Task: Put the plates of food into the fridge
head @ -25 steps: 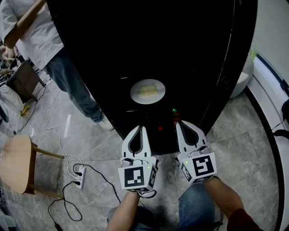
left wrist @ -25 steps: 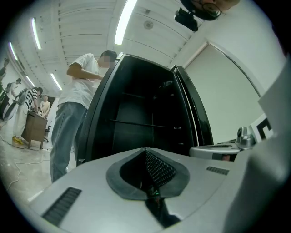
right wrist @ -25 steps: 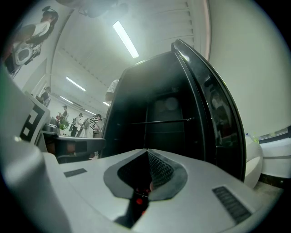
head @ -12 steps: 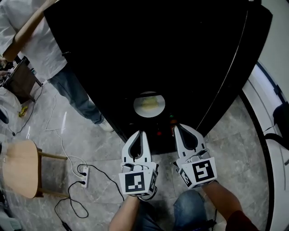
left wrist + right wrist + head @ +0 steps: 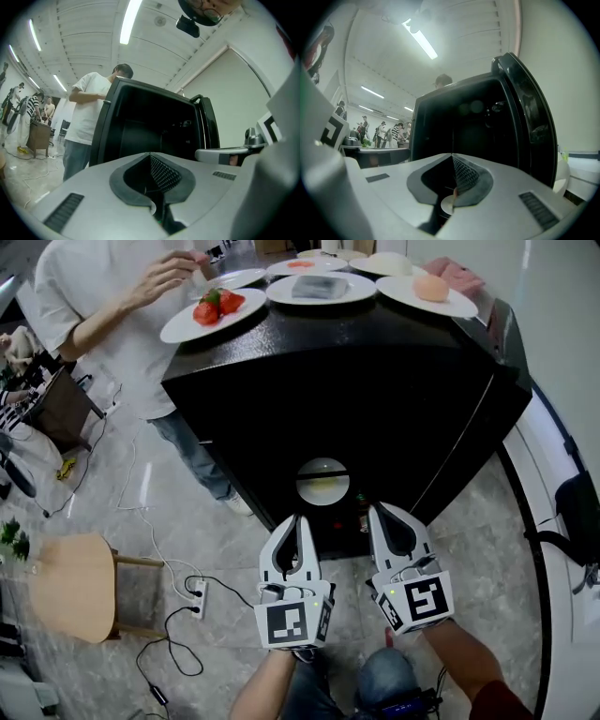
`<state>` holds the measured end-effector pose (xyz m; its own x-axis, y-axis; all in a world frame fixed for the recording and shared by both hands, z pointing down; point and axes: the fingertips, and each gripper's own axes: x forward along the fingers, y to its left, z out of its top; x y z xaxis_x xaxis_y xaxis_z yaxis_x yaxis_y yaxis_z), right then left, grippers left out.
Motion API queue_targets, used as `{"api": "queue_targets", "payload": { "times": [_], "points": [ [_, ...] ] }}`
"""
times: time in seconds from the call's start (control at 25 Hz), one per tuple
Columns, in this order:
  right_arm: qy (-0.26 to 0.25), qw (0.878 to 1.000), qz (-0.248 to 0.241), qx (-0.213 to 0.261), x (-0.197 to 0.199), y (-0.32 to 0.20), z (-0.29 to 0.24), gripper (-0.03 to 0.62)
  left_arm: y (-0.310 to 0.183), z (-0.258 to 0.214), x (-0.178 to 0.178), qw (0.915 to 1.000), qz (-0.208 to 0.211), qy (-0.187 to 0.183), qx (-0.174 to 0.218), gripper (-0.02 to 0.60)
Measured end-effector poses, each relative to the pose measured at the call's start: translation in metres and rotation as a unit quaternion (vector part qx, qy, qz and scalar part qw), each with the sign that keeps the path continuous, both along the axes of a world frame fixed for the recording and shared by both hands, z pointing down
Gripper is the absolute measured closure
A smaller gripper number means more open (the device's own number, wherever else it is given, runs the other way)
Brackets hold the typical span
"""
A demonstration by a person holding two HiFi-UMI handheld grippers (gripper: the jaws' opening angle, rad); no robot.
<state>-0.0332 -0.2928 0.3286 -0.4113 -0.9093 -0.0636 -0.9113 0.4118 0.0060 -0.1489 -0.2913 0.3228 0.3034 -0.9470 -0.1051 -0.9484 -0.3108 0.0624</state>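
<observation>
The black fridge (image 5: 375, 381) stands open in front of me, and one plate of pale food (image 5: 322, 481) sits inside it. On its top stand several plates: one with red fruit (image 5: 208, 313), one with a grey item (image 5: 321, 289), one with an orange bun (image 5: 429, 292). My left gripper (image 5: 293, 519) and right gripper (image 5: 382, 510) hang side by side before the opening, both shut and holding nothing. The left gripper view shows the left gripper (image 5: 150, 154) facing the dark interior (image 5: 150, 126). The right gripper (image 5: 452, 155) faces it too, beside the open door (image 5: 529, 122).
A person in a white shirt (image 5: 89, 296) stands at the fridge's left with a hand (image 5: 169, 273) over the red-fruit plate. A wooden stool (image 5: 70, 587) and a power strip (image 5: 197, 594) with cables lie on the tiled floor at left. A white curved ledge (image 5: 553, 521) runs along the right.
Both grippers have risen together in front of the fridge. The head view has tilted up, so the fridge's top with its plates and the person's hand now show.
</observation>
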Motion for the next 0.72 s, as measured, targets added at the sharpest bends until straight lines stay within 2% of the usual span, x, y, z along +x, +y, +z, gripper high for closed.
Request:
{"api": "queue_targets", "payload": {
  "times": [0.48, 0.72],
  "points": [
    [0.007, 1.0, -0.008, -0.004, -0.005, 0.025, -0.135, 0.585, 0.028, -0.135, -0.001, 1.0, -0.006, -0.002, -0.002, 0.575],
    [0.023, 0.999, -0.027, 0.017, -0.001, 0.042, -0.19, 0.585, 0.047, -0.18, 0.005, 0.9999, -0.012, -0.009, 0.0, 0.575]
  ]
}}
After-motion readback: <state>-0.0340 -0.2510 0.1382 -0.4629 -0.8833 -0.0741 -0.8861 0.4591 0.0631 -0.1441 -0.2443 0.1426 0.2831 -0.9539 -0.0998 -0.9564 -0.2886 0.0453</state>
